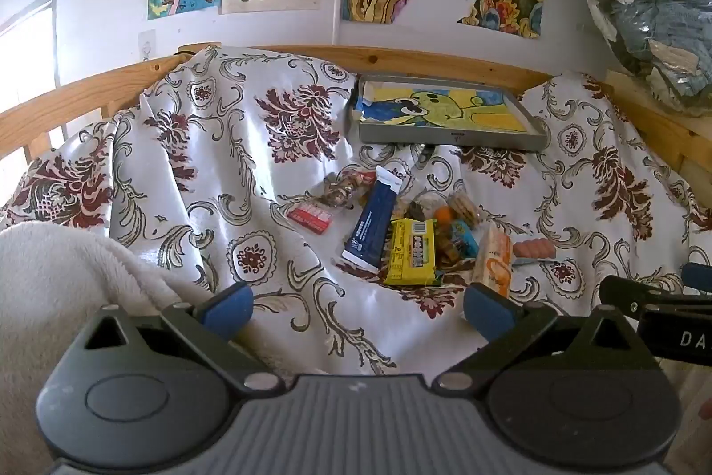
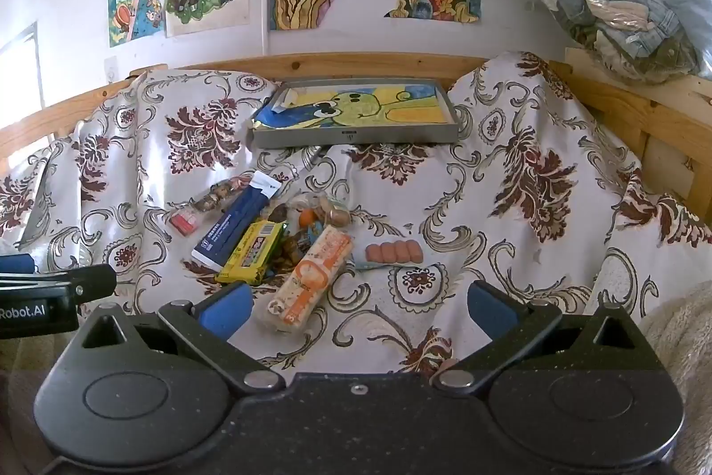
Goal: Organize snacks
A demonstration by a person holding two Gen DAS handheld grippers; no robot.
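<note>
— So, where are we?

— Start, I'd judge: my left gripper [image 1: 356,308] and right gripper [image 2: 356,308] both hover spread wide, holding nothing. Nearest me lies the orange-and-white wrapped biscuit pack [image 2: 309,279], then the yellow printed bar [image 2: 251,252] and navy blue pouch [image 2: 236,225].

— Next?

— Pick one, carry it to the empty grey shallow tray [image 2: 356,136] beyond. Readable: "Robot.AI" only.

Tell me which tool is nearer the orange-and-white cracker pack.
Right. The right tool hangs open just short of the cracker pack, whose near end lies by its left finger. The left tool, also open, sits further left, the pack beyond its right finger.
</note>
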